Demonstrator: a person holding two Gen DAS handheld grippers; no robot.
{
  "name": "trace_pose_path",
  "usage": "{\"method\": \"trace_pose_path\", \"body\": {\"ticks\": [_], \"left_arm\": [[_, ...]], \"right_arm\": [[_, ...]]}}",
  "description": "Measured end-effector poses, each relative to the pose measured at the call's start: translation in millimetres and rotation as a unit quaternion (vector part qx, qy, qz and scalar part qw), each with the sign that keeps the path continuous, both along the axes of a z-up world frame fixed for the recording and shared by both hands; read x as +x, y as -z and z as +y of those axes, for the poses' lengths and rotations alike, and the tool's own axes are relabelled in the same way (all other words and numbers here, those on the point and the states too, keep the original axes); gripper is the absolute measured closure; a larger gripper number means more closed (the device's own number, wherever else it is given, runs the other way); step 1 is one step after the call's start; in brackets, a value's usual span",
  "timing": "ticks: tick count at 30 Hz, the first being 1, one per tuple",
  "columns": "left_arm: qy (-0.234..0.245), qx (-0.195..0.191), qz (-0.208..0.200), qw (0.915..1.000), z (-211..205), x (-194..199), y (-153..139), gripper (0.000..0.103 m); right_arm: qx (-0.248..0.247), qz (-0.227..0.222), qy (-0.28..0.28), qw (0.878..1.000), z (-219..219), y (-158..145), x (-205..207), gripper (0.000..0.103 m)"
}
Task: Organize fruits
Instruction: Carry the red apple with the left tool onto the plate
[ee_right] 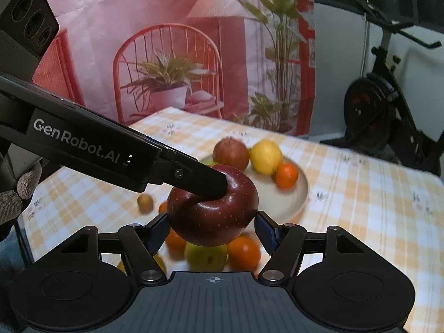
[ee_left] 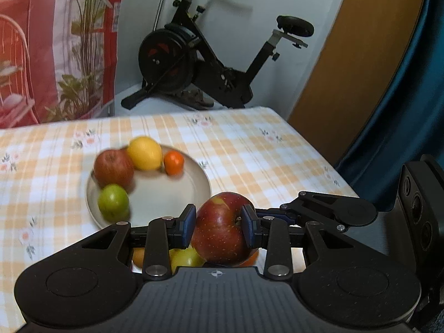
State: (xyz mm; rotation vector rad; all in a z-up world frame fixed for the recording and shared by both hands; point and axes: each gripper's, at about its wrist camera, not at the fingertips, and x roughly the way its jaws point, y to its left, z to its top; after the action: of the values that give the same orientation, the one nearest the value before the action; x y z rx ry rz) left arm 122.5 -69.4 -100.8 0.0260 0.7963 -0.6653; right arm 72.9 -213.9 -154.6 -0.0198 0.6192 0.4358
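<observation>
Left gripper (ee_left: 219, 226) jaws clamping red apple (ee_left: 222, 230), right gripper (ee_right: 212, 229) jaws also gripping it

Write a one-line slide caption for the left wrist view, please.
Left gripper holds a red apple above the checked tablecloth, facing a plate with four fruits.

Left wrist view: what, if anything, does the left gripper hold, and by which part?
The round red apple, pinched by the left gripper: one blue pad sits in the stem hollow, the other on the opposite end.
</observation>
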Motion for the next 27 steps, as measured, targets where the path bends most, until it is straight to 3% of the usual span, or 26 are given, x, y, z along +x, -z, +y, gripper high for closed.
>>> {"method": "trace_pose_path", "body": {"ticks": [10,27], "left_arm": [[-0.021,-0.006,0.013,0.9997,1.7,47.3,4.3,0.065],[-0.052,0.007,0.051,0.9973,5.7,132.4,45.0,0.065]], "right_arm": [[-0.004,0.009,-0.008,1.000,0.5,1.3,55.9,0.040],[-0.025,0.059,-0.023,0.998,10.9,43.8,154.4,0.040]]}}
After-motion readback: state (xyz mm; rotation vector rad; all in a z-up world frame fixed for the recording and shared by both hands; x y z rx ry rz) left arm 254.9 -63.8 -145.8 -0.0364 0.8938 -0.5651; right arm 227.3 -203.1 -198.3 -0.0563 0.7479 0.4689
